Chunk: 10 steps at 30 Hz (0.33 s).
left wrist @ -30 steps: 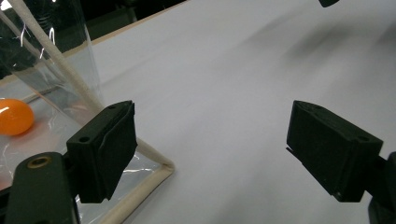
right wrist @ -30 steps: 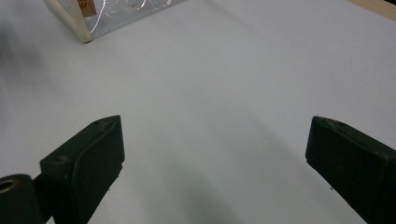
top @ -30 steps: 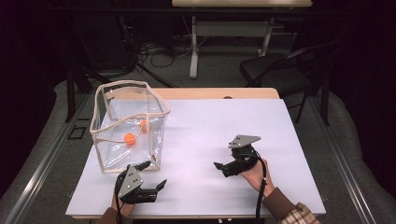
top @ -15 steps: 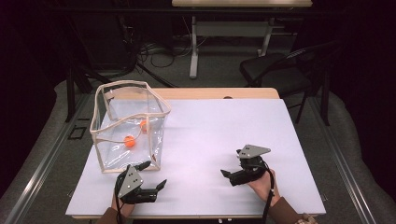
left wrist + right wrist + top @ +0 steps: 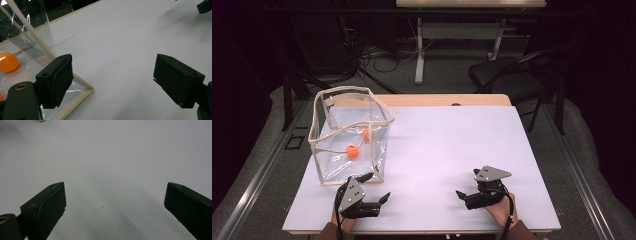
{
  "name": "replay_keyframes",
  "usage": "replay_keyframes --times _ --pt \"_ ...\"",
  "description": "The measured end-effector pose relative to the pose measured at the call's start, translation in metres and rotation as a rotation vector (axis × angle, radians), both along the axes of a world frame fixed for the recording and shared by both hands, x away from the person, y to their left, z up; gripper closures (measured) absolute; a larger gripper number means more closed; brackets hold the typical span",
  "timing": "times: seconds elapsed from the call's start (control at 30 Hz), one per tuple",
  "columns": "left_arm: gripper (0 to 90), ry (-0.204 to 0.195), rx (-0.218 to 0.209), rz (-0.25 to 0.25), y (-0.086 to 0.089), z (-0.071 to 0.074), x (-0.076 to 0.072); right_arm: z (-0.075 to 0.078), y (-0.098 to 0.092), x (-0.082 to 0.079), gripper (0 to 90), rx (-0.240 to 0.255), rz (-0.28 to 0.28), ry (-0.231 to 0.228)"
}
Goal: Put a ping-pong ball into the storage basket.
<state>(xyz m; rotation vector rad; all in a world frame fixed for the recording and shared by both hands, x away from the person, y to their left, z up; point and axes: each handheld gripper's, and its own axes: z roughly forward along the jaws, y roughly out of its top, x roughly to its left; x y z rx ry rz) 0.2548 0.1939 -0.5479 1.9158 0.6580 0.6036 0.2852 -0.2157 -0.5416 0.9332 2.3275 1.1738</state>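
Left gripper (image 5: 374, 192) spread wide, empty, just beside clear bag (image 5: 352, 137) holding orange balls (image 5: 352, 151) at counter's (image 5: 452, 150) left. Right gripper (image 5: 464, 192) spread, empty, well apart.

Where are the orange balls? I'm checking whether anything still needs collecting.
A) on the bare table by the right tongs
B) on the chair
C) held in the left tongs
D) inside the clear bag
D: both balls lie inside the clear bag; the left tongs and right tongs are open and hold nothing.
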Motion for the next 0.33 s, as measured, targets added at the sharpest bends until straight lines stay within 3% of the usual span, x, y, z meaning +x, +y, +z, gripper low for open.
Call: replay_keyframes --times 0.33 --pt "16.0 0.003 0.005 0.004 0.0 0.0 0.001 -0.005 -0.005 -0.013 0.0 0.027 -0.021 -0.016"
